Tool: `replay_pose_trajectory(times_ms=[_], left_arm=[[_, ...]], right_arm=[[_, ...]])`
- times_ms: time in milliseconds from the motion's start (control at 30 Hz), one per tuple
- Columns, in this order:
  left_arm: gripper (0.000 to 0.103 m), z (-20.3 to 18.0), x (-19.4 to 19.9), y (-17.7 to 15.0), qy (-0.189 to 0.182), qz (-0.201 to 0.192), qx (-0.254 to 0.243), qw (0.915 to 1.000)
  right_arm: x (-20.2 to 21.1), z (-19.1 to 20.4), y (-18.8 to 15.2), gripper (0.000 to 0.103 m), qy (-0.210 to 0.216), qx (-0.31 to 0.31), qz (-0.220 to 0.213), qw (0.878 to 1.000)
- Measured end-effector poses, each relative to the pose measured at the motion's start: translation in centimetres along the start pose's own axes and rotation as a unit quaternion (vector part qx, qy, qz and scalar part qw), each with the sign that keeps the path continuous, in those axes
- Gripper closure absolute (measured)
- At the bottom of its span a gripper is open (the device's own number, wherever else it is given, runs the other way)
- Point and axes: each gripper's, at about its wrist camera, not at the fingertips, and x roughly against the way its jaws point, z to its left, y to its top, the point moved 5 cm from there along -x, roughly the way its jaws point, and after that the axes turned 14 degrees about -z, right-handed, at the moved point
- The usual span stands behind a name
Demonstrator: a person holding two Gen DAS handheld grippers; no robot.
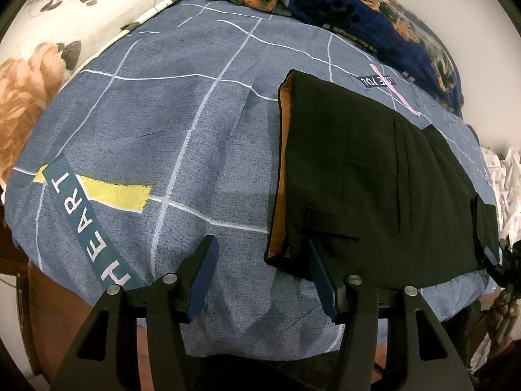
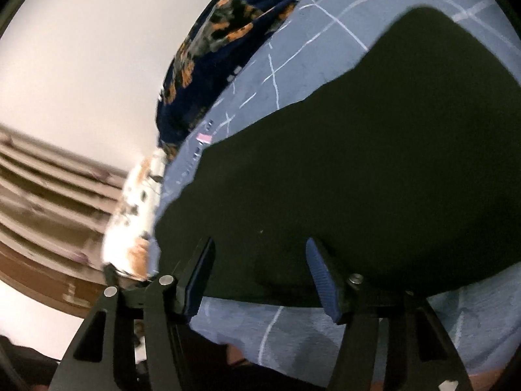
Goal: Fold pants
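Black pants (image 1: 374,176) lie folded on the blue bed sheet (image 1: 169,123), with an orange-brown lining showing along their left edge. My left gripper (image 1: 260,254) is open just in front of the pants' near left corner, its right finger (image 1: 320,273) at the waistband. In the right wrist view the pants (image 2: 374,169) fill the right side. My right gripper (image 2: 260,254) is open and empty, fingers at the near edge of the pants. The right gripper's tip (image 1: 491,257) shows at the pants' right edge in the left wrist view.
A floral cream blanket (image 1: 49,49) lies at the far left of the bed. A navy dog-print blanket (image 1: 374,9) lies along the back. Crumpled white cloth (image 1: 508,189) lies past the bed's right edge. A wall and brown curtain (image 2: 49,189) stand left.
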Motion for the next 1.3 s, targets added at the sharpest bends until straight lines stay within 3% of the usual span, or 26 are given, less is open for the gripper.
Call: replay_pose_trajectory(times_ms=[133,300,500,600,833,1033,1167,1300], left_arm=[[0.045,0.0,0.0,0.0,0.0,0.0,0.0,1.0],[0.045,0.0,0.0,0.0,0.0,0.0,0.0,1.0],[0.045,0.0,0.0,0.1,-0.001,0.001,-0.001,1.0],[0.045,0.0,0.0,0.3,-0.01,0.004,-0.007,0.9999],[0.045,0.3,-0.5,1.5,-0.079,0.018,-0.009,0.9967],[0.045,-1.5,-1.0,2.5,-0.179,0.032,-0.019,0.9832],[0.045,-3.3,-2.5,2.8,-0.17,0.041,-0.082,0.9813],[0.045,-3.2,-3.8,4.2,-0.181,0.042,-0.054,0.981]], right_arm=[[0.3,-0.1,0.1,0.047,0.015,-0.02,-0.007,1.0],[0.0,0.5,-0.4,0.047,-0.005,0.019,-0.004,1.0],[-0.1,-0.3,-0.4,0.062,-0.027,0.026,-0.003,0.999],[0.0,-0.6,-0.3,0.063,-0.025,0.013,-0.003,1.0],[0.0,-0.7,-0.3,0.063,-0.03,0.012,-0.001,0.999],[-0.1,-0.8,-0.3,0.063,-0.028,0.001,-0.003,1.0],[-0.2,-0.8,-0.3,0.063,-0.035,-0.001,-0.003,0.999],[-0.2,-0.7,-0.3,0.063,-0.043,-0.002,-0.002,0.999]])
